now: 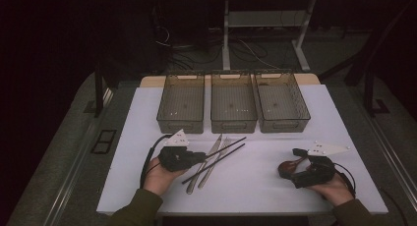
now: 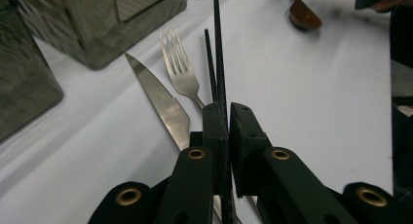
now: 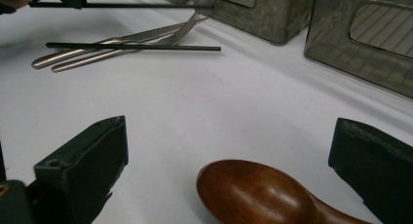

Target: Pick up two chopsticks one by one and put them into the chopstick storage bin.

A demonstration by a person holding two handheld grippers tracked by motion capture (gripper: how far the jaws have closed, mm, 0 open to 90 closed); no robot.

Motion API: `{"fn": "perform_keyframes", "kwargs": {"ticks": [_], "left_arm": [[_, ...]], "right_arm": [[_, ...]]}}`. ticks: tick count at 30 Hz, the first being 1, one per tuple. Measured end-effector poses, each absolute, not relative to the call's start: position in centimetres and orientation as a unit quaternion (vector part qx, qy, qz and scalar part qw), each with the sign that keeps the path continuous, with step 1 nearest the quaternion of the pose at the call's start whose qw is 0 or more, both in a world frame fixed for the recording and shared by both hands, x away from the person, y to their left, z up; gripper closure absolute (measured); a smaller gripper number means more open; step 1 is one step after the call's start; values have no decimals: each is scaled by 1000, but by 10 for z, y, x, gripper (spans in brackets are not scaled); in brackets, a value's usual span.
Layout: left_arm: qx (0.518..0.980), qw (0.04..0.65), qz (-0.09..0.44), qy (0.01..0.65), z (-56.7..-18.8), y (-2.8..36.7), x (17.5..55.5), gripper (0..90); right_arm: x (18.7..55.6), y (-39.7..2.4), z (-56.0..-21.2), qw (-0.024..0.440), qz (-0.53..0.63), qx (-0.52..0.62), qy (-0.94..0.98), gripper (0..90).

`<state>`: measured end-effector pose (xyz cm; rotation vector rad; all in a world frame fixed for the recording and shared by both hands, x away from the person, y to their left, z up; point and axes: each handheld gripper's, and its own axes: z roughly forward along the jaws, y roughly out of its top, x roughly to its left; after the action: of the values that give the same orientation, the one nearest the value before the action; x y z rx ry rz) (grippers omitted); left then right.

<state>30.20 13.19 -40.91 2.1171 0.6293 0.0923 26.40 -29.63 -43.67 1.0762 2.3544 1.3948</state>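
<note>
Two handheld grippers over a white table (image 1: 255,186), three grey bins (image 1: 233,108) at its far edge, left gripper (image 2: 228,118) clamped on one black chopstick (image 2: 217,44) above knife (image 2: 160,100) and fork (image 2: 181,70), second chopstick (image 3: 134,46) lying across them, right gripper (image 3: 229,151) wide, straddling a wooden spoon (image 3: 258,195).

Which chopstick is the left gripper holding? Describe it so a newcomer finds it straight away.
Start at the three grey bins along the far edge of the white table; just in front of the middle one lie a knife, a fork and two black chopsticks. The held chopstick is clamped between the left gripper jaws, while the other chopstick lies free across the cutlery.
</note>
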Motion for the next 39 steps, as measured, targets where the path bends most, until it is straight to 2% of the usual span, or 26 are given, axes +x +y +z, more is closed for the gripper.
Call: {"fn": "perform_keyframes", "kwargs": {"ticks": [19,39], "left_arm": [[839,468,49,274,-390,139,315,850],[823,478,69,298,-358,147,356,851]], "right_arm": [[263,-296,-438,105,467,364,799,4],[264,-297,-438,107,468,365,798,3]]}}
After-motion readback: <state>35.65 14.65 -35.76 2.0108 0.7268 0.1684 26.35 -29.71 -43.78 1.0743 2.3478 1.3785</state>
